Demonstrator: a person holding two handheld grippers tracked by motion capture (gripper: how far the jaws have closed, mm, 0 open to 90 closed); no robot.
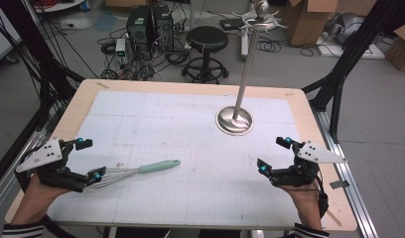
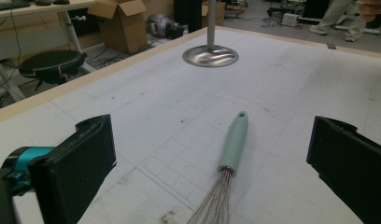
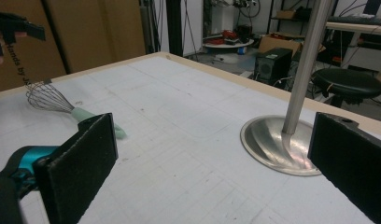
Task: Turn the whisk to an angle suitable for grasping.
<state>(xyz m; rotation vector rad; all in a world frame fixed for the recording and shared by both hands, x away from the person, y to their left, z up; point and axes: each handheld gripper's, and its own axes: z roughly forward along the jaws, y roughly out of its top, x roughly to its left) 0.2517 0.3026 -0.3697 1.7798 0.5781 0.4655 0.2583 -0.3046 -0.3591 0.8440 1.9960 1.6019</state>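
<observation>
Wooden-edged table (image 1: 309, 106), covered by a pale gridded mat (image 1: 190, 148), spanning the high view

Metal stand (image 1: 235, 120): round polished base resting on the mat right of centre toward the far side, slim pole rising upright to a branched top; base and pole (image 3: 303, 70) close ahead in the right gripper view, just inside the right-hand jaw; base (image 2: 210, 55) far ahead in the left gripper view

Left gripper (image 1: 90, 159) at the near left corner of the table, held in a hand, jaws spread wide and pinching nothing; wire end of the whisk lying just at its nearer jaw tip in the high view, contact not discernible

Right gripper (image 1: 274, 154) at the near right edge, jaws likewise parted and empty, well apart from the whisk and near the stand base

Whisk (image 1: 136, 172) lying flat on the mat at near left, mint-green handle (image 2: 235, 142) pointing toward the centre, wire loops (image 2: 212, 203) toward the left gripper and lying between its open jaws in the left gripper view; loops (image 3: 46, 98) at upper left in the right gripper view
</observation>
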